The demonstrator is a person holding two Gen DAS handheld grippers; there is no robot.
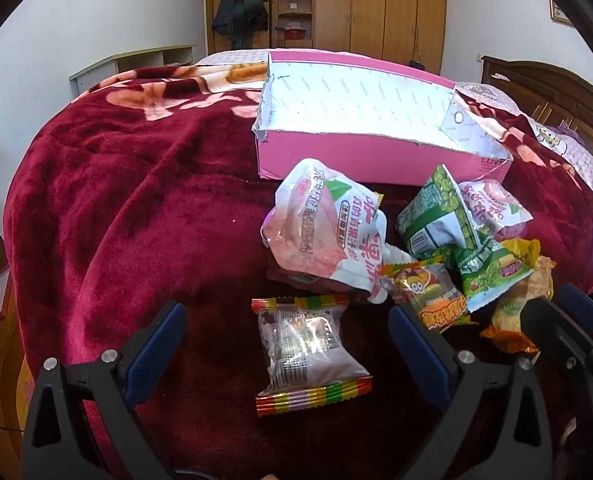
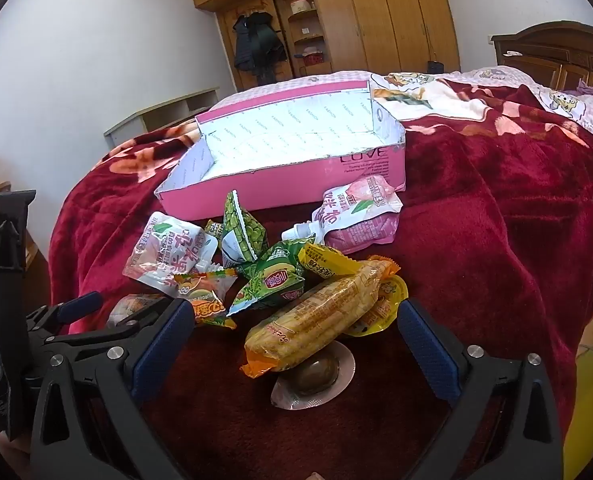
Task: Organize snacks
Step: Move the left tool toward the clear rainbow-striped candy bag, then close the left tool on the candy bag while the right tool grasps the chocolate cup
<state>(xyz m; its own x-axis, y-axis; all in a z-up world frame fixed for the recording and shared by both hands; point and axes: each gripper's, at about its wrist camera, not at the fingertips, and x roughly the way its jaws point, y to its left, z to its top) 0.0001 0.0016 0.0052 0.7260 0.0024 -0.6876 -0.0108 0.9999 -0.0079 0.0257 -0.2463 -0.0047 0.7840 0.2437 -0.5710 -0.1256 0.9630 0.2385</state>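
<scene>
A pile of snack packets lies on a dark red blanket in front of an open pink box, which also shows in the right wrist view. My left gripper is open, its fingers on either side of a clear packet with striped ends. My right gripper is open, on either side of a yellow corn packet that lies over a sealed brown egg. Pink-white pouches, green packets and an orange packet lie between.
The box is empty, white-lined inside. The other gripper shows at the right edge in the left wrist view and at the left in the right wrist view. A wooden wardrobe and a headboard stand behind the bed.
</scene>
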